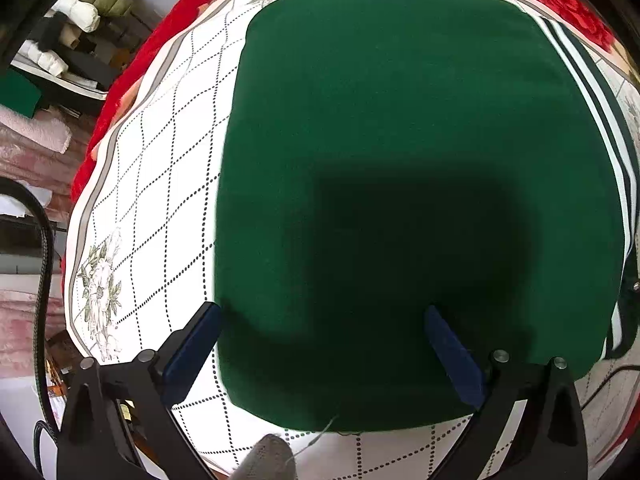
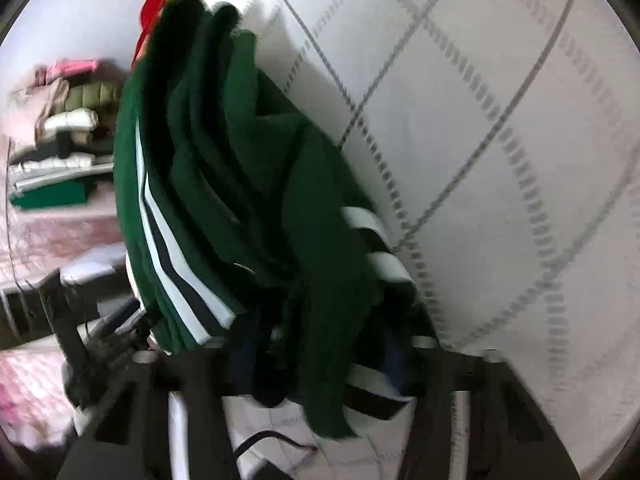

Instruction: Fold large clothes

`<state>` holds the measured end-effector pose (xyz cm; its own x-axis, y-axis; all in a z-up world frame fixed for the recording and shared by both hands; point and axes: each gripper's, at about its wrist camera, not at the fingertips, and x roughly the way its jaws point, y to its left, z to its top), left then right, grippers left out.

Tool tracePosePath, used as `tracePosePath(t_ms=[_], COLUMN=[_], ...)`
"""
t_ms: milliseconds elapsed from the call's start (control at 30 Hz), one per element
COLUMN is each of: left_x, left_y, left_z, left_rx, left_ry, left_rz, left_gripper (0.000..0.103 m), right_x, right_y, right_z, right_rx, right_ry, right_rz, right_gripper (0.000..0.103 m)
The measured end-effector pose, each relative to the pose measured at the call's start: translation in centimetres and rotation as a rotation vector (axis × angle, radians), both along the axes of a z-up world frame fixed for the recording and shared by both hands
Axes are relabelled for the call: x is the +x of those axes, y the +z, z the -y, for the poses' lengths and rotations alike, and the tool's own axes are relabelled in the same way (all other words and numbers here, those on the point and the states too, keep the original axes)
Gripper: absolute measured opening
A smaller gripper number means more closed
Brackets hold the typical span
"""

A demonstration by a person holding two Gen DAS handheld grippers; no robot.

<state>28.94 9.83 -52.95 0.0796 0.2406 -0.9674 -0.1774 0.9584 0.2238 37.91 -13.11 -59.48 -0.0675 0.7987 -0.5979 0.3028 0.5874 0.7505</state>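
The right wrist view was smeared by motion blur, and the fingers of the right hand-held gripper (image 2: 320, 364) were mostly buried under bunched cloth, so only dark blue pads showed faintly. A gathered fold of the green garment (image 1: 400, 120) with white and dark stripes sat between them, apparently clenched. In the left wrist view the same garment lay flat and smooth, a soft felt-like rectangle, on the quilted white bedspread (image 1: 160, 184) with its dotted grid and floral print; its striped edge ran off toward the bed's right side. The left hand-held gripper (image 1: 324, 356) hung released above the garment's near edge, pads wide apart, one over the garment's near left corner. A stack of folded clothes (image 1: 76, 24) beyond the bed stayed indistinct.
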Motion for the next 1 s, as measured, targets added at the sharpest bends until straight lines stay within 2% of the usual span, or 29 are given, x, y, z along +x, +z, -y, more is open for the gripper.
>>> tracePosePath(t_ms=[33,100,133,167,233,267,300,400,467,533,633,700,733,767,800,900,933,1000], left_x=[0.0,0.1,0.0,0.0,-0.2,-0.3,-0.4,-0.6,-0.6,-0.3,0.1,0.5,0.7,0.9,1.1,0.9,0.8,0.6], left_y=[0.0,-0.2,-0.3,-0.3,0.3,0.8,1.2,2.8,3.5,3.8,3.3,3.1,3.0,3.0,2.9,3.1,3.3,3.6], left_z=[-0.2,-0.3,-0.5,-0.6,-0.5,-0.5,-0.5,-1.0,-1.5,-1.9,-2.7,-3.6,-3.9,-4.0,-4.6,-5.4,-5.6,-5.6], left_rx=[0.005,-0.006,-0.025,-0.035,-0.026,-0.022,-0.02,0.0,0.013,0.02,0.028,0.033,0.032,0.033,0.037,0.03,0.032,0.032], left_ry=[0.001,0.007,0.013,0.017,0.008,0.005,0.009,0.042,0.065,0.083,0.109,0.118,0.117,0.117,0.119,0.124,0.126,0.139], left_rz=[0.011,0.011,0.004,0.001,0.009,0.015,0.021,0.056,0.074,0.089,0.084,0.079,0.083,0.085,0.086,0.094,0.096,0.091], left_gripper=[0.103,0.103,0.103,0.103,0.103,0.103,0.103,0.103,0.103,0.103,0.103,0.103,0.103,0.103,0.103,0.103,0.103,0.103], right_x=[-0.2,-1.5,-2.0,-2.0,-1.2,-0.8,-0.1,1.5,2.5,2.4,4.7,5.7,4.8,4.3,3.8,2.1,1.6,1.1], right_y=[-1.0,-3.1,-4.0,-4.2,-2.5,-0.9,1.4,7.2,10.4,12.1,12.9,12.0,11.0,10.3,10.4,13.5,13.6,11.1], right_z=[0.3,1.0,1.2,1.3,0.9,0.8,0.8,0.5,-0.4,-0.8,-4.6,-7.6,-7.0,-6.7,-6.2,-4.4,-3.6,-2.9], right_rx=[0.105,0.296,0.289,0.24,0.146,0.077,-0.036,-0.248,-0.228,-0.185,-0.193,-0.258,-0.311,-0.329,-0.328,-0.364,-0.371,-0.375], right_ry=[-0.052,-0.169,-0.19,-0.182,-0.133,-0.101,-0.063,-0.024,-0.019,0.012,0.088,0.179,0.203,0.206,0.182,0.096,0.077,0.092], right_rz=[-0.035,-0.134,-0.176,-0.186,-0.145,-0.115,-0.056,0.102,0.187,0.224,0.261,0.243,0.226,0.21,0.201,0.239,0.228,0.145], right_gripper=[0.035,0.034,0.034,0.034,0.037,0.044,0.045,0.048,0.05,0.055,0.056,0.056,0.041,0.007,0.002,0.002,0.002,0.002])
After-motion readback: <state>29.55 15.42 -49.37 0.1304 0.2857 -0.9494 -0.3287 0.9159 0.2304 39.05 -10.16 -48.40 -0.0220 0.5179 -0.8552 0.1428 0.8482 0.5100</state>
